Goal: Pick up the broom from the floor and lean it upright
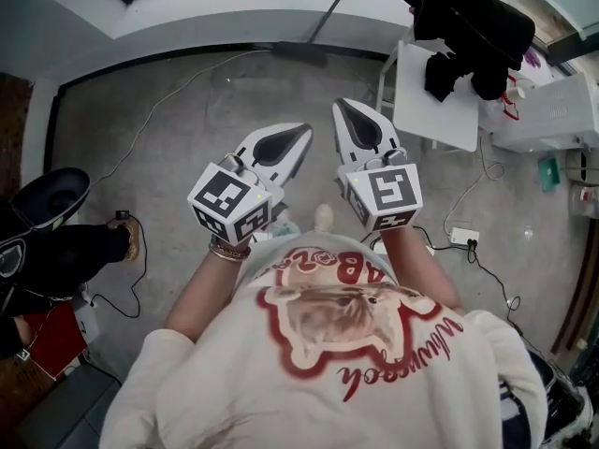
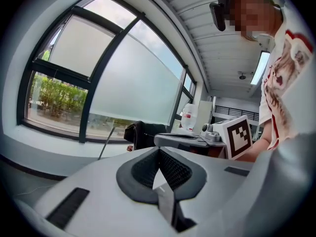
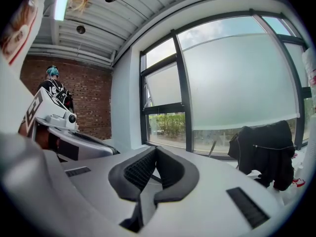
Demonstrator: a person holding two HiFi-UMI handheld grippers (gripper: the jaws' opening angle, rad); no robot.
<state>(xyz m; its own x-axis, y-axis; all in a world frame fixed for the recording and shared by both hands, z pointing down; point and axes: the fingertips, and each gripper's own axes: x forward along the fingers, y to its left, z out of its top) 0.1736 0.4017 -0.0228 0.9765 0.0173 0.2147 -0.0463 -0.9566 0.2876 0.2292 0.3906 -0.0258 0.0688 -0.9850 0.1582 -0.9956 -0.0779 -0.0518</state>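
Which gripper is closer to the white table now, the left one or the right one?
Right. The right gripper is just left of the white table, near its edge. The left gripper is farther left, on the other side of the right one.

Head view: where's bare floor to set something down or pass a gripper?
Bare concrete floor lies ahead of the left gripper, bordered by the thin cable on the left and the broom at the wall. Crowded: on the right, the white table with black clothing, and the power strip with its cords; on the left, a sandalled foot.
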